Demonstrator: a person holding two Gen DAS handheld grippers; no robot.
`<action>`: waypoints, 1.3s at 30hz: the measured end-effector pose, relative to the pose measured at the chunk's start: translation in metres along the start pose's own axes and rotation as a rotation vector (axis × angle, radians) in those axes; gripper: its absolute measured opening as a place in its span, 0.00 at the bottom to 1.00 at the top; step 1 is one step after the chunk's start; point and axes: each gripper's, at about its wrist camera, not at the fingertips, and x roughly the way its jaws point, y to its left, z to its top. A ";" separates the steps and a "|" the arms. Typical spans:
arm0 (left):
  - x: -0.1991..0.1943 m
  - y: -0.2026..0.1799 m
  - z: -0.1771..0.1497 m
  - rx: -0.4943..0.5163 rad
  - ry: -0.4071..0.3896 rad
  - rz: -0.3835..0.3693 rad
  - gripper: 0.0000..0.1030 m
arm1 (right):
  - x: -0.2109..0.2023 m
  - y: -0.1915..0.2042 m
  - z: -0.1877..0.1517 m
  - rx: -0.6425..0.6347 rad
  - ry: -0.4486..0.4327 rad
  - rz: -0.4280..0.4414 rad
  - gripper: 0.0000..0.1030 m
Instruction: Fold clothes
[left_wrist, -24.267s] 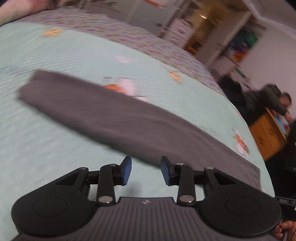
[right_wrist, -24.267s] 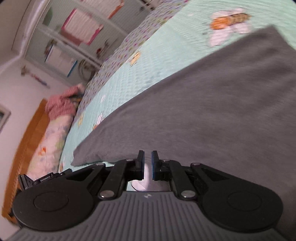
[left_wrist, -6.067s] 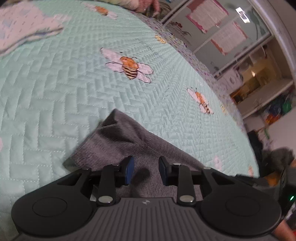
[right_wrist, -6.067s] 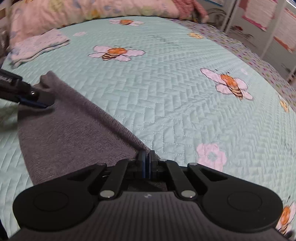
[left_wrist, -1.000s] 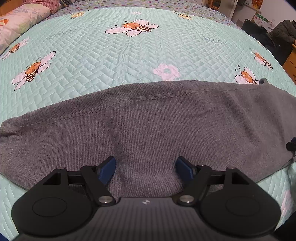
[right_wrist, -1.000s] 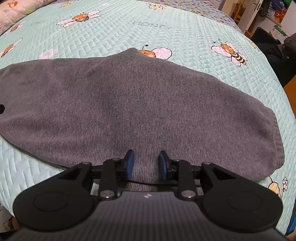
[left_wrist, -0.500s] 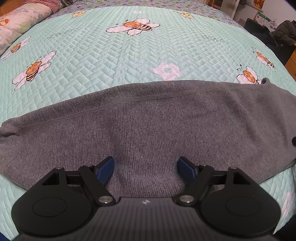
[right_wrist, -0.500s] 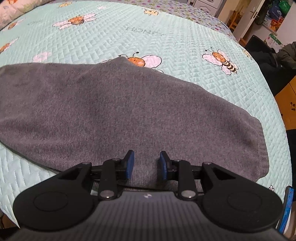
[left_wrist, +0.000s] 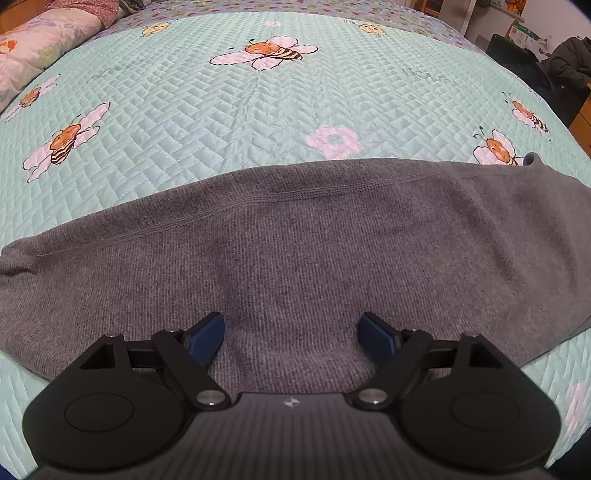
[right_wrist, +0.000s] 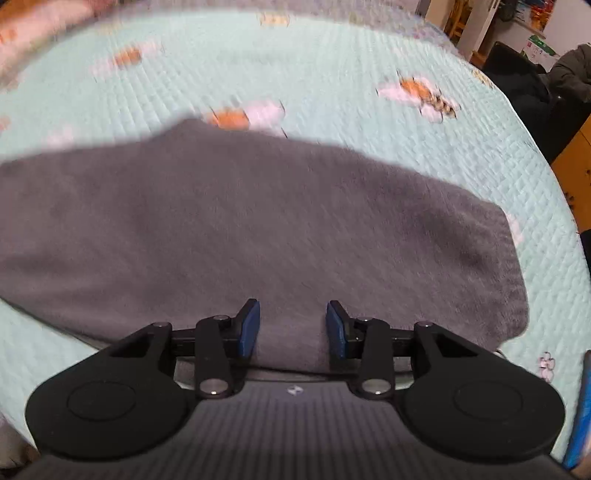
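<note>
Left claw (left_wrist: 290, 338) was spread wide and opening, right claw (right_wrist: 291, 330) opening too, neither pinching anything. Both hung over the near edge of the folded grey knit garment (left_wrist: 295, 251), lying flat on the mint quilted bee-print bedspread (left_wrist: 221, 107).

Right gripper (right_wrist: 291, 326) jaws opening over grey garment (right_wrist: 258, 221) (blurred), nothing pinched; bee quilt (right_wrist: 332, 66) beneath.

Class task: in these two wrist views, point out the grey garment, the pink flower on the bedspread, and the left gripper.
grey garment (left_wrist: 314, 251), left wrist view, middle of its flat knit surface.
pink flower (left_wrist: 334, 140), left wrist view, centre of the printed bloom.
left gripper (left_wrist: 290, 334), left wrist view, midway between its blue-padded fingertips, jaws opening.
</note>
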 end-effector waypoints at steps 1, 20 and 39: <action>0.000 0.000 0.000 0.000 0.001 -0.001 0.81 | 0.004 -0.004 -0.001 -0.017 0.015 -0.012 0.40; 0.001 -0.002 -0.003 -0.004 -0.022 0.015 0.83 | -0.009 -0.065 -0.015 0.155 0.026 -0.035 0.39; -0.047 -0.045 0.005 0.012 -0.172 -0.035 0.76 | -0.027 -0.120 -0.019 0.373 -0.112 0.033 0.30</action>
